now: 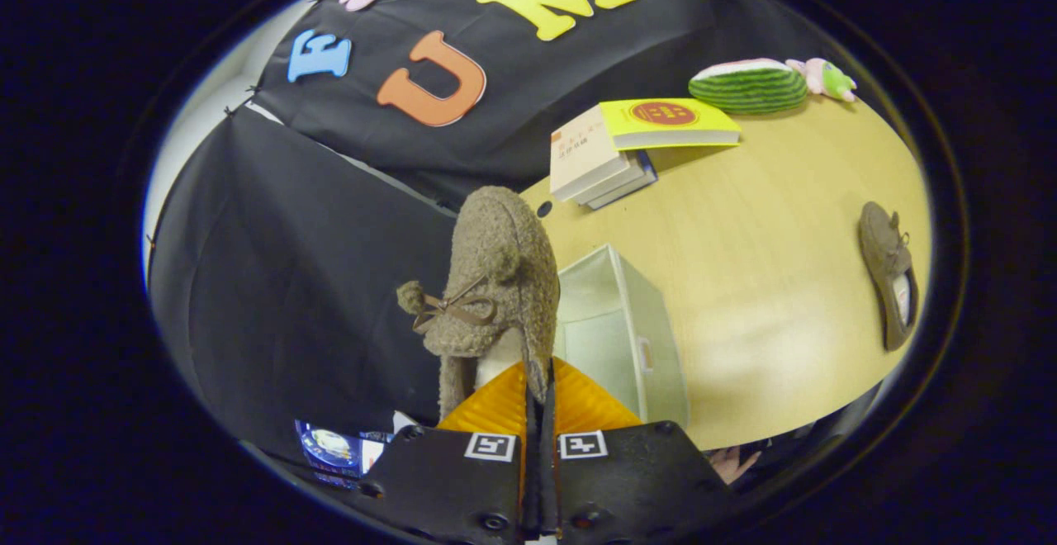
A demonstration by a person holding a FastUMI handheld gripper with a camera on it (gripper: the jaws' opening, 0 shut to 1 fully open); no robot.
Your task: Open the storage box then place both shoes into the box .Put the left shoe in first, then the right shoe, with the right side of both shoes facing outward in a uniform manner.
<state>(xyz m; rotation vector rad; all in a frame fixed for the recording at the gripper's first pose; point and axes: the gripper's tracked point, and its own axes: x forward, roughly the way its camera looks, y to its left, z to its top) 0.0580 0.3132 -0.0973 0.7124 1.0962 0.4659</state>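
A fuzzy brown shoe with a small bow hangs toe-forward from my gripper, whose fingers are shut on the shoe's heel rim. Just beyond the fingers and to their right stands the pale green storage box on the wooden table, its open side showing. The second brown shoe lies on the table far off to the right, well apart from the box. The held shoe hides part of the box's left side.
A stack of books with a yellow one on top lies beyond the box. A watermelon-shaped plush and a small pink toy sit at the table's far edge. Black cloth hangs to the left.
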